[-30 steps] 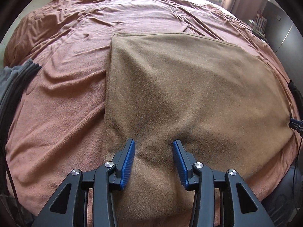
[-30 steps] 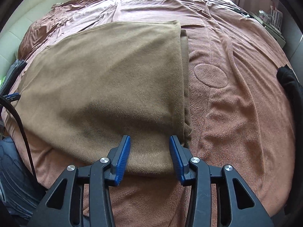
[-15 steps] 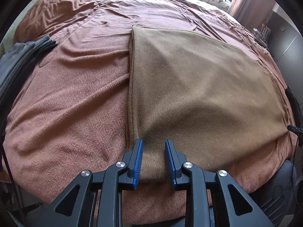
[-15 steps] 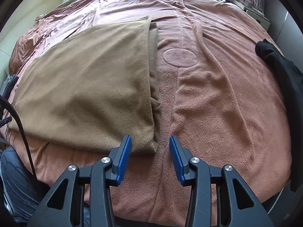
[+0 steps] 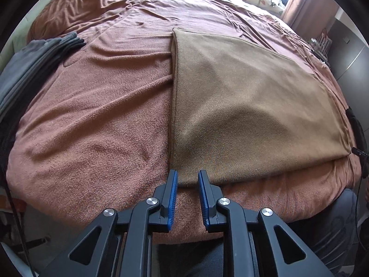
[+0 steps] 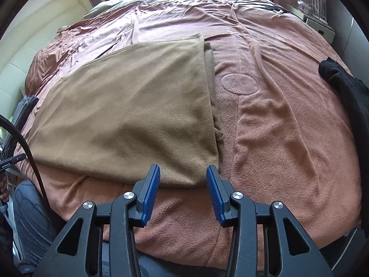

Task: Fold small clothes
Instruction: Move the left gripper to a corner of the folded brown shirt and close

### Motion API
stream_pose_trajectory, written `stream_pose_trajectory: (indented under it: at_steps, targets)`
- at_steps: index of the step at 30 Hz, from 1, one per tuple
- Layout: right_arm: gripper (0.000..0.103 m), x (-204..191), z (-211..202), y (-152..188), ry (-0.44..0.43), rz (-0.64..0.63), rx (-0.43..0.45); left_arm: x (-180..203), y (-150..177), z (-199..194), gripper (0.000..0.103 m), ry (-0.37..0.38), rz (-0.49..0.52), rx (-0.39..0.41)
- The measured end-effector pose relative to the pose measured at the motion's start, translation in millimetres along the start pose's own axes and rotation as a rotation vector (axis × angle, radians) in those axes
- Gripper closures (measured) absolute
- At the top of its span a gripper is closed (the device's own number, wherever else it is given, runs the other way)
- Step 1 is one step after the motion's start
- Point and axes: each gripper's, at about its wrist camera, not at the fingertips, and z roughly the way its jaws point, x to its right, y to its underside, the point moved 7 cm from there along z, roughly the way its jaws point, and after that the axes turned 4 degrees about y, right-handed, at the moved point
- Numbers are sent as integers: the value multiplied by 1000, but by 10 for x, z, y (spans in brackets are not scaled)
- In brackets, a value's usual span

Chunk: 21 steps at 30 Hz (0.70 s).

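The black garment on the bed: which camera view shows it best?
The right wrist view: the black garment lies clearly on the pink bedspread at right. The left wrist view shows only a dark sliver at its right edge, too small to identify.

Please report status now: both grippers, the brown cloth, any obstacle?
Left gripper closing at brown cloth near corner, nothing pinched. Right gripper open at other corner. Nothing in the way.

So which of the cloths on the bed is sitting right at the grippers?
The folded tan cloth, its near edge at both; the grey stack and black garment lie off at the sides.
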Motion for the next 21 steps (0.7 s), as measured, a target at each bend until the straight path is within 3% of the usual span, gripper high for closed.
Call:
stream_pose_trajectory:
  at_steps: [4,9,11,13,21]
  targets:
    - [64,50,159,26,45,28,-82,-96,88,-53,82,16,-62,3]
    - [64,42,28,-50,65,55,-68,-99,106,-204,77,69,-139,47]
    - [64,-59,-58,-98,43,53,-47,-71,90,-225,55,93,-164,56]
    - [64,-160,-135,-136,21,43,-28,-12,78,-221,48,137,-194,65]
    - [64,-555,-321,-246,-59,13,3,99,123,-34,48,280,-327,43]
